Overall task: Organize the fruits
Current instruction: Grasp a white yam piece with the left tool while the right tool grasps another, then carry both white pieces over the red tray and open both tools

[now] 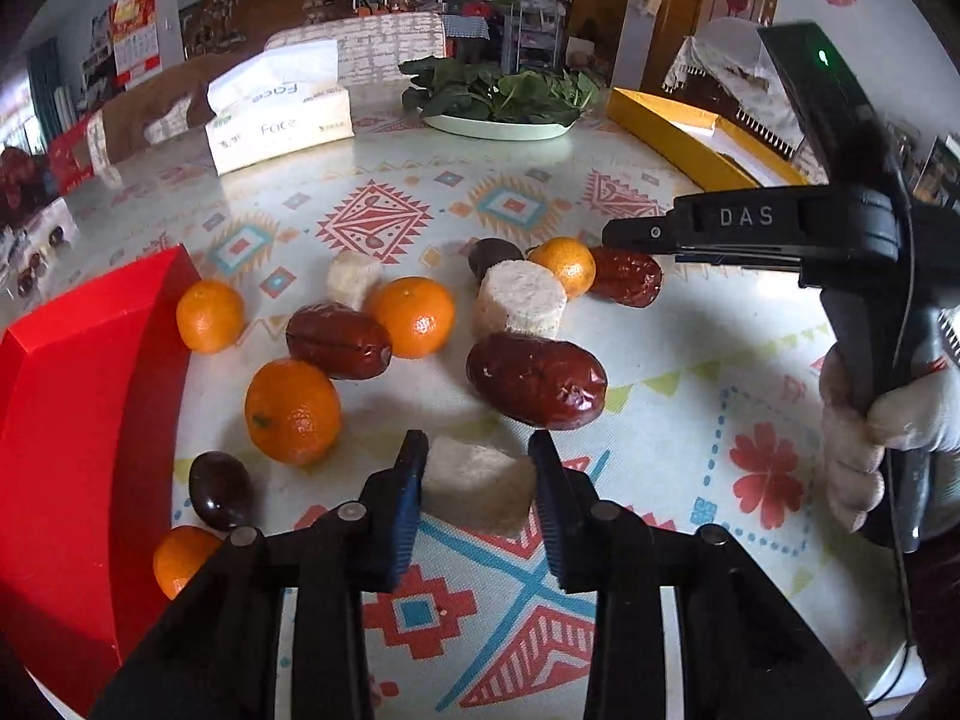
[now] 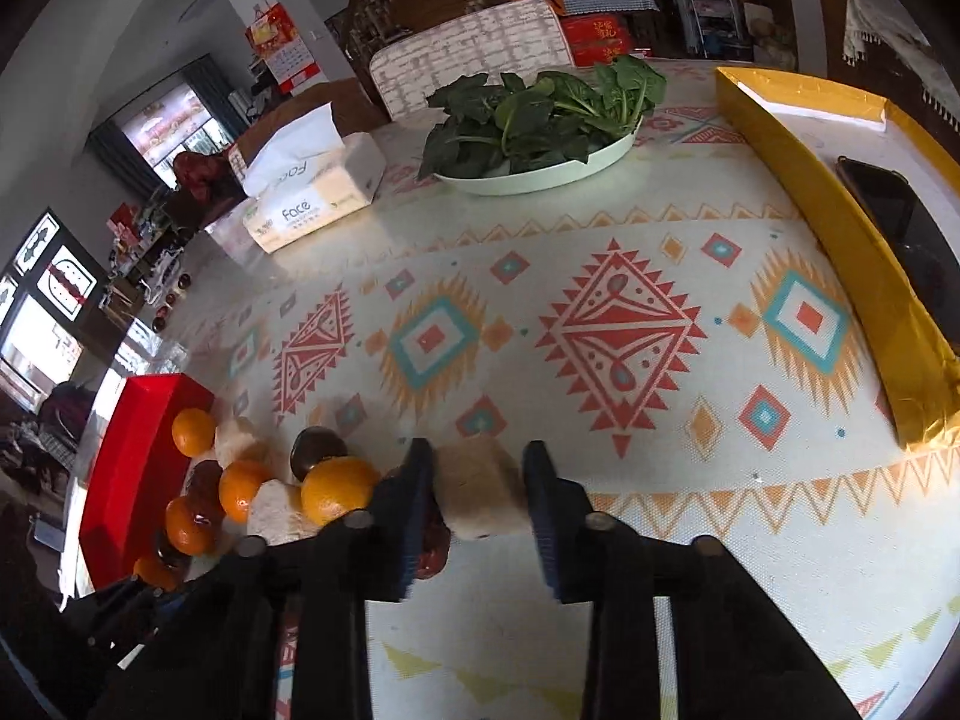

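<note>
Left tongs (image 1: 477, 483) grasp a pale sugarcane chunk (image 1: 477, 489) at the near bench (image 1: 690, 420), beside an orange (image 1: 293, 411). Right tongs (image 2: 477, 480) grasp another pale chunk (image 2: 478, 489), right of the fruit pile.

Background objects on the patterned tablecloth (image 2: 624, 324)
A tissue pack (image 2: 318, 192) stood beside a plate of greens (image 2: 540, 120).

Your left wrist view looks low and close across the bench (image 1: 660, 420); your right sits higher. Both face the far greens plate (image 2: 540, 180) and share the fruit cluster.
</note>
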{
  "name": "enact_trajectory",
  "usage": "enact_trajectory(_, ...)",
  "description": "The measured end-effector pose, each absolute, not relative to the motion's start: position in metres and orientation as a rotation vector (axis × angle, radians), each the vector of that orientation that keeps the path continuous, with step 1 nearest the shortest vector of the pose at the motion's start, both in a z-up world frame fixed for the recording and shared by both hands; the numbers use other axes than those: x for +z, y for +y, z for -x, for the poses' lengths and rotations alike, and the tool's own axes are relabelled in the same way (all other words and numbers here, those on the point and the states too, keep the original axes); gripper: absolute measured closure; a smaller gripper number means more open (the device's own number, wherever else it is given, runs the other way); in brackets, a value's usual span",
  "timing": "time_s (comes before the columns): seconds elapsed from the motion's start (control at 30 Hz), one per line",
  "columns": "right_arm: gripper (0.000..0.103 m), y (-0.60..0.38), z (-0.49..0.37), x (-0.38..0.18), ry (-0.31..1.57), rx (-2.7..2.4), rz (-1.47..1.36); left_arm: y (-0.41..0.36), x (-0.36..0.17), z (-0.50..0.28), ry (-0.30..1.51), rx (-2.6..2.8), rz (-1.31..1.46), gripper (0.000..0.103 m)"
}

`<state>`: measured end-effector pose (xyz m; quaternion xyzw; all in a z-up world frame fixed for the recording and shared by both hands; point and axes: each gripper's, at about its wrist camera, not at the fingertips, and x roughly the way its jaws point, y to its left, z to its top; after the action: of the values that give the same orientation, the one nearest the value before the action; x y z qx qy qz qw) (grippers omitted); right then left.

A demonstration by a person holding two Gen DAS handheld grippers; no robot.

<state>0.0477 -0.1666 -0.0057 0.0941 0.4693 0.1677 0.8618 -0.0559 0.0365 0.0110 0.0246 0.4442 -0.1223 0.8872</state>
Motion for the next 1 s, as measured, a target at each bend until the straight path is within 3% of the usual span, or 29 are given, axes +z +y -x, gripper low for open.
enact_trajectory(0.13,0.078,-0.168,-0.039,0.001,0.970,0.361,-0.204,0.047,0.016,0.063,0.910,-0.266,0.009,0.070)
enact_trajectory(0.57,0.079,-0.160,0.012,0.040,0.903,0.452,-0.250,0.142,0.062,0.113,0.766,-0.140,0.245,0.070)
enact_trajectory(1.0,0.078,-0.022,0.056,0.053,0.966,0.789,-0.230,0.270,0.046,0.128,0.763,0.164,0.408,0.070)
